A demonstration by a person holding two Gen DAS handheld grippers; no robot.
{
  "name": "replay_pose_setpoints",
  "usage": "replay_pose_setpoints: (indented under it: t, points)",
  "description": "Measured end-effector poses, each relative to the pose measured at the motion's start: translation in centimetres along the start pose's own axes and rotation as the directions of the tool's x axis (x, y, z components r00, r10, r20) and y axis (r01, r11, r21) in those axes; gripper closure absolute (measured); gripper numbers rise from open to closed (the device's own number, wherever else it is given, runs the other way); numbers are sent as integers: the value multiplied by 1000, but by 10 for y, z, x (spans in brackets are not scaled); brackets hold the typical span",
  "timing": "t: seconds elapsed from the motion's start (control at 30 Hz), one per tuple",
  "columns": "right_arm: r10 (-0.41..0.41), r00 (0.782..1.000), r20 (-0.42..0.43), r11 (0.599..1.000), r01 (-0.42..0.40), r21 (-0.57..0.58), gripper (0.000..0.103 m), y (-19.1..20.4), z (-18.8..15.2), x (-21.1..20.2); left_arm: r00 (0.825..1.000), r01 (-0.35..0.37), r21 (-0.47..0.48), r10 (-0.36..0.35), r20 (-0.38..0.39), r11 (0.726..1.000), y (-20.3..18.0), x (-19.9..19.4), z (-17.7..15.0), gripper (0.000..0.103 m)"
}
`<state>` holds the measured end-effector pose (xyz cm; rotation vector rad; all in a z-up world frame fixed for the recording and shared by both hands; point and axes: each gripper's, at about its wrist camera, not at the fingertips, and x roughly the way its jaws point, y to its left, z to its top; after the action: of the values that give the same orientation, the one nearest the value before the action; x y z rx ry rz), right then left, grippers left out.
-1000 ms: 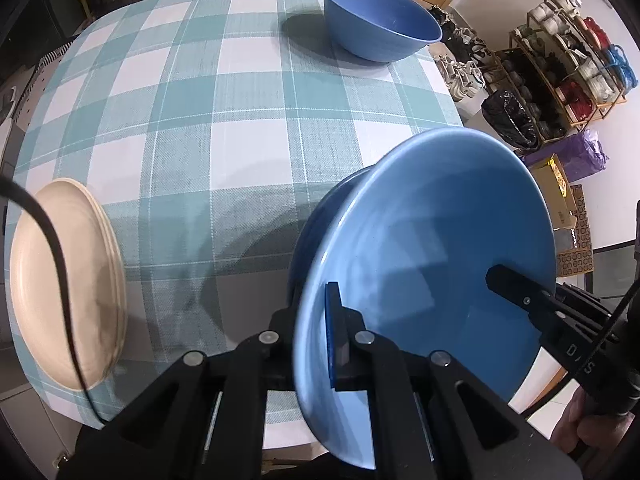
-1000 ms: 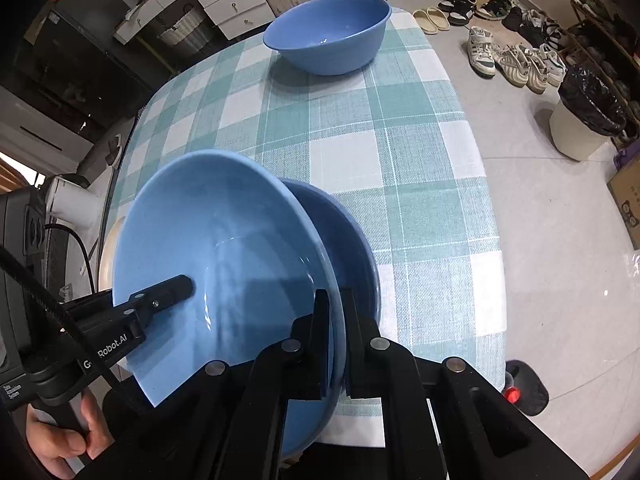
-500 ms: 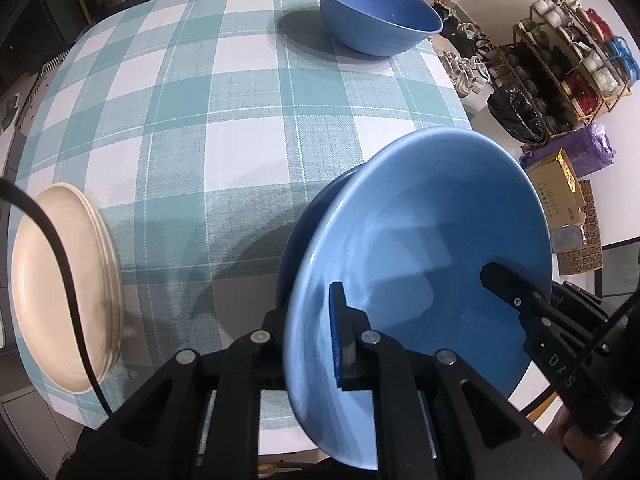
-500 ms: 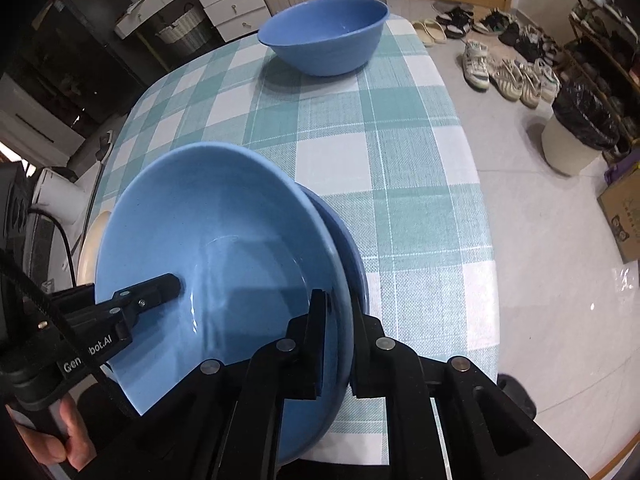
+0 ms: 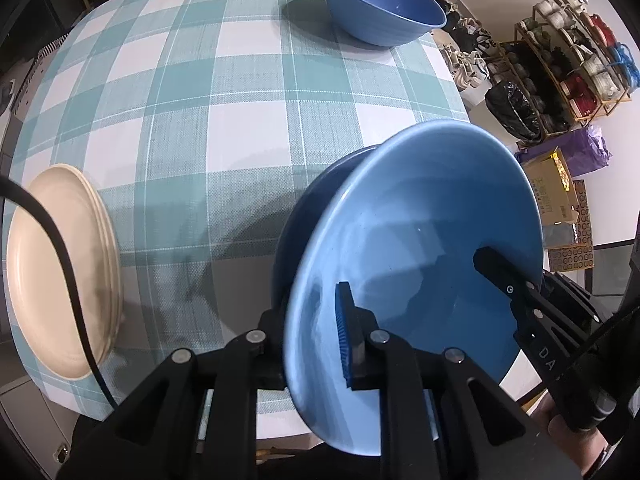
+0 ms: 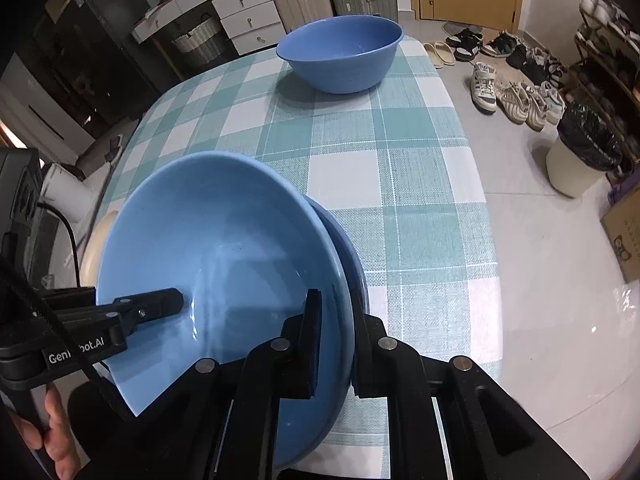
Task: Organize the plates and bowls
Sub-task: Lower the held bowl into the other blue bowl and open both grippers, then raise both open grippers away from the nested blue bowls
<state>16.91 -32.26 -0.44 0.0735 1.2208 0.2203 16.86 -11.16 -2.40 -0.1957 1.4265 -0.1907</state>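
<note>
A light blue plate (image 5: 420,220) (image 6: 220,240) sits tilted in a darker blue plate (image 5: 312,208) (image 6: 352,256) near the front edge of the checked table (image 5: 200,80). My left gripper (image 5: 310,320) straddles its left rim. The jaws are opening, and the blue pad stands off the inner face. My right gripper (image 6: 336,308) straddles the opposite rim with a small gap either side, so it is open too. Each gripper's finger shows inside the plate in the other's view. A deep blue bowl (image 5: 384,4) (image 6: 344,52) stands at the table's far end.
A stack of cream plates (image 5: 52,268) (image 6: 94,248) lies at the table's left front edge. Past the right edge, the floor holds shoes (image 6: 516,96), a bin (image 6: 580,152), a shoe rack (image 5: 568,52) and a cardboard box (image 5: 552,192). Drawers and a basket (image 6: 200,44) stand behind.
The light blue plate has sunk closer onto the darker plate. Both grippers' fingers have spread slightly apart around its rim. The hands have hardly moved.
</note>
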Motion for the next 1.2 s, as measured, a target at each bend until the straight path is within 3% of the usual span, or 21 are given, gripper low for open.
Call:
replay_pose_setpoints:
  t: [0.47, 0.57, 0.8, 1.0, 1.2]
  points:
    - [44, 997, 63, 998, -46, 31, 91, -7, -1, 1, 998, -63, -2, 63, 21, 998, -8, -3, 6, 87]
    - [50, 994, 93, 998, -53, 35, 91, -9, -1, -2, 998, -66, 12, 66, 23, 998, -13, -2, 6, 77]
    - [24, 993, 112, 999, -27, 25, 91, -7, 1, -5, 999, -33, -13, 33, 27, 999, -8, -7, 11, 75]
    - [-10, 991, 137, 1000, 8, 14, 91, -5, 2, -10, 994, -89, 23, 87, 60, 996, -14, -15, 13, 75]
    - [-5, 983, 182, 1000, 7, -9, 91, -5, 2, -20, 995, -76, 15, 75, 65, 997, -8, -17, 14, 74]
